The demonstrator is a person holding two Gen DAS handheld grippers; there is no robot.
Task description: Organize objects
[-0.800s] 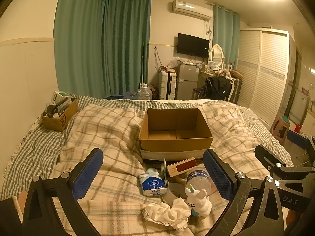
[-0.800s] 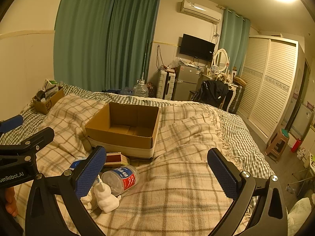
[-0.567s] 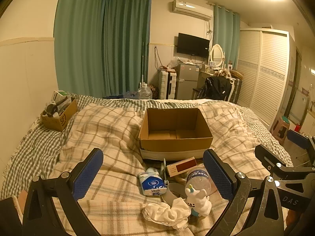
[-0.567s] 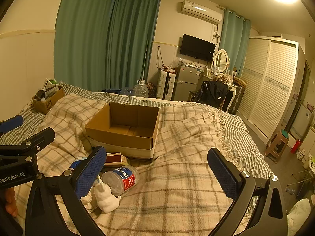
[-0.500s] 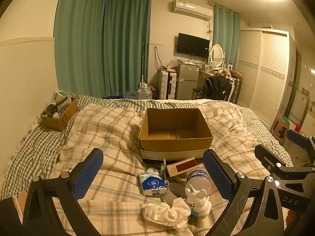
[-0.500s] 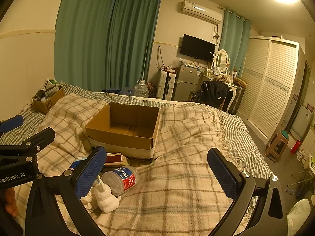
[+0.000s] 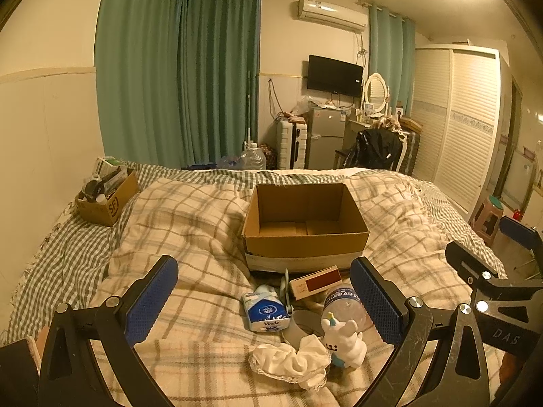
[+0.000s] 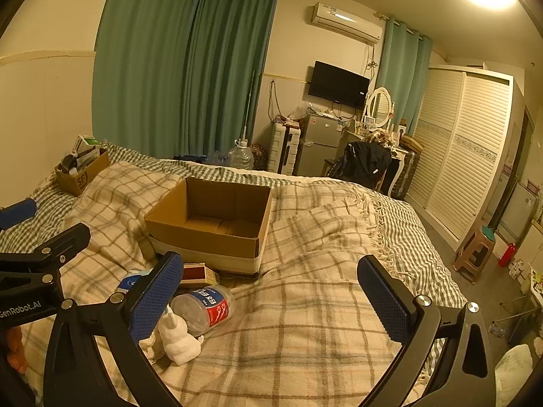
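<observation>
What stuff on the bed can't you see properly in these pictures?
- Tissue pack: right wrist view, mostly behind the right gripper's finger.
- Small grey-green thing between tissue pack and red box: left wrist view, too thin to identify.
- Bottle: left wrist view, partly hidden by the white unicorn toy and the left gripper's finger.
- Far box's contents: too small.

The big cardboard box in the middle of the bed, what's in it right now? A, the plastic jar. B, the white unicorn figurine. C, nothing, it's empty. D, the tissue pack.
C: the cardboard box shows only its bare floor, while the unicorn figurine, tissue pack and plastic jar all lie on the blanket in front of it.
</observation>
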